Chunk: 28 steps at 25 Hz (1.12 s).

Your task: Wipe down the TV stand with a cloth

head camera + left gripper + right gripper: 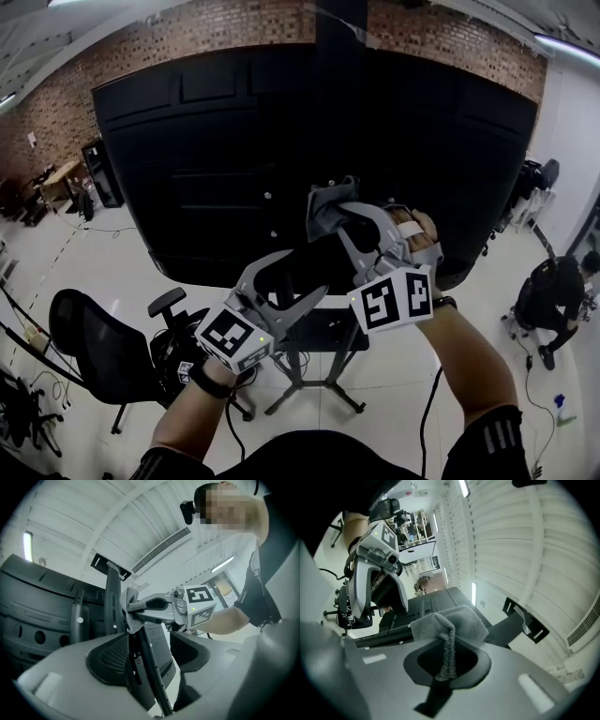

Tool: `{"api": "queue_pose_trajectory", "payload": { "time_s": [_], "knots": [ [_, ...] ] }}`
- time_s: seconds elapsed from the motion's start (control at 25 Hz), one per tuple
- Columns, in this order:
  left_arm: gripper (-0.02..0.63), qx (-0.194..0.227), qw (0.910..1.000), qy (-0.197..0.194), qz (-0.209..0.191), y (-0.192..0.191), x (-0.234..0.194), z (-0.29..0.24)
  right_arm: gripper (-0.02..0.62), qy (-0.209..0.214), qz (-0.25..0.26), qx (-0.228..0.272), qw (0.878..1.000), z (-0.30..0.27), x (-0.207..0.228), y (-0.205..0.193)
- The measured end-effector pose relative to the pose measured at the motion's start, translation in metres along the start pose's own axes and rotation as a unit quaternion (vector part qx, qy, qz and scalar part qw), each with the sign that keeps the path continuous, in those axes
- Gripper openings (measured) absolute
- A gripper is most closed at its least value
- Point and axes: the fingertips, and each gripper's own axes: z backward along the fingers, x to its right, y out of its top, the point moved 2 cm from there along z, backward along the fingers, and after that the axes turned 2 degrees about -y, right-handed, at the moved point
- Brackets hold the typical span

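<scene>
The black TV shows its back, mounted on a stand with a dark upright column and splayed legs. My right gripper is shut on a grey cloth and holds it against the column. In the right gripper view the cloth bunches across the jaws of my right gripper, one strip hanging down. My left gripper sits lower with its jaws closed around the stand's black pole, which runs between them in the left gripper view. There the cloth touches the pole above my left gripper.
A black office chair stands on the pale floor to the left. A person crouches at the right near a small bottle. A dark shelf sits low on the stand. A brick wall lies behind the TV.
</scene>
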Motion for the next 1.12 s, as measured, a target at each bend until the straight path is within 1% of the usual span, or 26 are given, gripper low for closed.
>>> {"api": "queue_pose_trajectory", "payload": {
  "time_s": [0.08, 0.16, 0.28, 0.36, 0.44, 0.56, 0.64, 0.72, 0.84, 0.96, 1.04, 1.12],
  "knots": [
    [0.298, 0.000, 1.0000, 0.005, 0.000, 0.002, -0.011, 0.017, 0.017, 0.015, 0.012, 0.009, 1.000, -0.017, -0.014, 0.023],
    [0.299, -0.001, 0.9999, 0.011, -0.002, 0.002, -0.024, 0.036, 0.017, 0.028, 0.036, 0.015, 0.999, -0.035, -0.030, 0.045],
    [0.298, -0.009, 0.9996, 0.027, -0.001, -0.008, -0.049, 0.069, 0.017, 0.050, 0.088, -0.006, 0.995, -0.069, -0.058, 0.067],
    [0.298, -0.015, 0.9990, 0.042, 0.008, -0.018, -0.067, 0.092, 0.017, 0.067, 0.109, -0.021, 0.992, -0.093, -0.075, 0.075],
    [0.298, -0.017, 0.9984, 0.051, 0.015, -0.024, -0.080, 0.112, 0.017, 0.074, 0.136, -0.034, 0.987, -0.114, -0.089, 0.082],
    [0.298, -0.018, 0.9981, 0.057, 0.018, -0.028, -0.094, 0.134, 0.017, 0.077, 0.201, -0.063, 0.975, -0.142, -0.107, 0.087],
    [0.298, -0.015, 0.9979, 0.059, 0.021, -0.031, -0.105, 0.148, 0.017, 0.081, 0.244, -0.091, 0.962, -0.160, -0.118, 0.089],
    [0.298, -0.014, 0.9978, 0.060, 0.026, -0.035, -0.113, 0.162, 0.017, 0.089, 0.273, -0.122, 0.950, -0.178, -0.128, 0.090],
    [0.298, -0.012, 0.9977, 0.057, 0.036, -0.040, -0.122, 0.173, 0.017, 0.097, 0.296, -0.166, 0.936, -0.199, -0.133, 0.084],
    [0.298, -0.011, 0.9976, 0.053, 0.042, -0.042, -0.129, 0.177, 0.017, 0.106, 0.308, -0.200, 0.924, -0.216, -0.136, 0.077],
    [0.296, -0.010, 0.9976, 0.052, 0.045, -0.044, -0.133, 0.180, 0.017, 0.111, 0.311, -0.212, 0.920, -0.222, -0.138, 0.074],
    [0.296, -0.006, 0.9977, 0.050, 0.046, -0.046, -0.137, 0.184, 0.017, 0.112, 0.310, -0.218, 0.919, -0.227, -0.140, 0.073]
  ]
}}
